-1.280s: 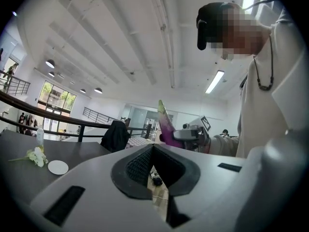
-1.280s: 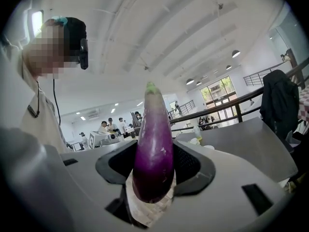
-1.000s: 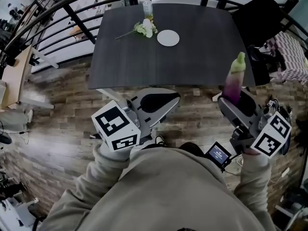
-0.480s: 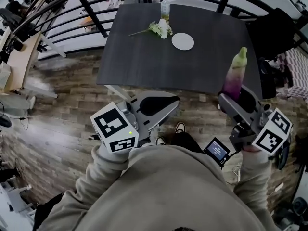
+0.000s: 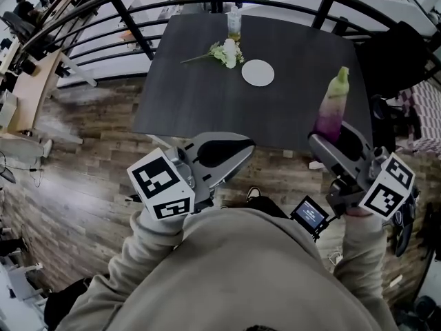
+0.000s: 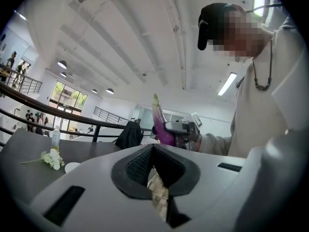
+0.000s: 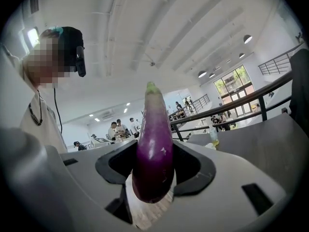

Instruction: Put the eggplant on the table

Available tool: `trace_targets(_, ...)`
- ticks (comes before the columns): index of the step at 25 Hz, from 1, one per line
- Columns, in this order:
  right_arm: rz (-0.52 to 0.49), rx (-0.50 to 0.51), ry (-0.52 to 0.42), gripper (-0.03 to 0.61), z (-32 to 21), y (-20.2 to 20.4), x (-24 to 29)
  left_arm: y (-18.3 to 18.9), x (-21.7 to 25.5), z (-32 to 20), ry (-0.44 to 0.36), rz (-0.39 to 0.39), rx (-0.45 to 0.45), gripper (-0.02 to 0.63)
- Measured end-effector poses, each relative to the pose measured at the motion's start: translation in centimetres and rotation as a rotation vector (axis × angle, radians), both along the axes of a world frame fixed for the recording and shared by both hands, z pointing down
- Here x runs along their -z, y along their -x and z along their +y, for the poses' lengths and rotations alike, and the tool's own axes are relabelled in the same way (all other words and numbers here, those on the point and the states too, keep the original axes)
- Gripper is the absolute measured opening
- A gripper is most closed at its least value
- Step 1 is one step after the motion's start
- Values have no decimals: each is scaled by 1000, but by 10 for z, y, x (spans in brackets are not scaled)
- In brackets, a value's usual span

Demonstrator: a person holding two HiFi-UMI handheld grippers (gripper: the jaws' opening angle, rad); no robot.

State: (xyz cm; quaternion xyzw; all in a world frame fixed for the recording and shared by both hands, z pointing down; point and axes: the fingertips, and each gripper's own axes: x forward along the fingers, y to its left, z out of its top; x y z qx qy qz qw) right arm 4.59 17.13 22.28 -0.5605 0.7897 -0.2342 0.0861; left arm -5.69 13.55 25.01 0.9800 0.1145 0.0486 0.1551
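I've got eggplant (image 5: 333, 102) upright, base clamped between R gripper (image 5: 331, 136) fingers, by table (image 5: 200, 95) edge; L gripper (image 5: 242, 147) fingers closed, empty.

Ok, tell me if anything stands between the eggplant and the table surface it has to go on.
Nothing visible does. The right tool holds the eggplant upright by the near right edge of the table, and the dark top beside it is bare. The white plate, flowers and bottle sit apart toward the far side.
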Motion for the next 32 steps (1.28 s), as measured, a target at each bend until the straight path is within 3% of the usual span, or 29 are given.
trace_targets(15, -39, 44, -15, 230, -17, -111, -2, -114, 17, -34, -18, -1, 95, 6)
trace_targets(21, -84, 24, 0, 230, -8, -125, -4, -129, 16, -25, 2, -42, 66, 6)
trace_targets(32, -71, -82, -5, 230, -31, -148, 0, -168, 22, -71, -4, 11, -35, 6)
